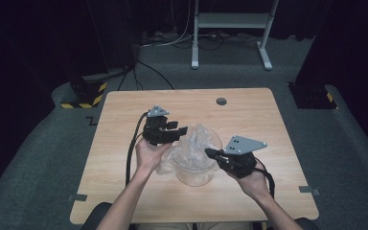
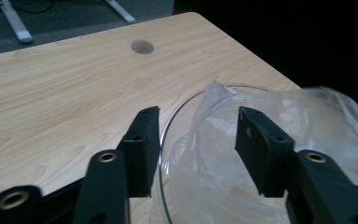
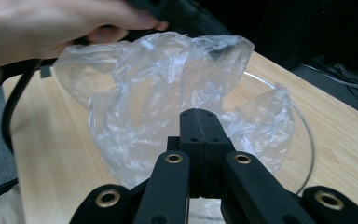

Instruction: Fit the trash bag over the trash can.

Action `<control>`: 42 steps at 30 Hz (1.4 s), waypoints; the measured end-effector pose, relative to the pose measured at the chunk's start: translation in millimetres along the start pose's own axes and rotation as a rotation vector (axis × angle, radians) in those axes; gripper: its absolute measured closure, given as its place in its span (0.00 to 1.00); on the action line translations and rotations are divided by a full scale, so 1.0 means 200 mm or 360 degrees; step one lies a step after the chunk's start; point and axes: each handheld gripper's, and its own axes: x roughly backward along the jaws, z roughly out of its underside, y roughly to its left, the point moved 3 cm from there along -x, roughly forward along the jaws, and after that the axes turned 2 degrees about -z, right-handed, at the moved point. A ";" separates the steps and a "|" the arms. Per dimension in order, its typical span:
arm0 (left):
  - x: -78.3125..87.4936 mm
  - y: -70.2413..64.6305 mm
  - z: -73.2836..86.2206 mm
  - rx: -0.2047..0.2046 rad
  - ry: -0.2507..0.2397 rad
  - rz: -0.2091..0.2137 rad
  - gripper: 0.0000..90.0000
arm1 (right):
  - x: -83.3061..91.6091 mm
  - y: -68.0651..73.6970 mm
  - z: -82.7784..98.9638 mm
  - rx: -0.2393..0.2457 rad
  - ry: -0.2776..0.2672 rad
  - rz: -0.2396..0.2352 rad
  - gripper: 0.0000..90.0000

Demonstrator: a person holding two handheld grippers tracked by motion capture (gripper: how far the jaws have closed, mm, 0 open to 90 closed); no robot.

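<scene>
The tabletop of pale wood carries everything, with a round hole near its far edge. Toward the near edge, about midway between the left and right edges, stands my clear bowl, and a crumpled clear plastic bag sits in it, bulging over the rim on the left.

My left tool hangs at the bowl's far left side. Its jaws stand spread, one outside the rim and one over the bag; I see no pad pressing on the plastic.

My right tool reaches in from the bowl's right side. Its jaws are pressed together at the bag's edge; whether film is caught between them I cannot tell.
</scene>
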 end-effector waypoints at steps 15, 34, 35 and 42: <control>0.20 -0.06 0.08 0.0006 -0.0024 -0.0044 0.46 | -0.08 -0.12 -0.11 -0.0065 -0.0087 -0.0010 0.83; 0.20 -0.07 0.14 -0.0059 0.0078 -0.0088 0.85 | -0.08 0.10 -0.25 0.0065 -0.0096 -0.0240 0.52; 0.20 -0.07 0.14 -0.0057 0.0077 -0.0090 0.87 | -0.09 0.11 -0.24 0.0076 -0.0070 -0.0228 0.51; 0.18 -0.10 0.09 -0.0055 0.0017 -0.0028 0.74 | -0.13 0.09 -0.16 0.0118 0.0104 -0.0068 0.73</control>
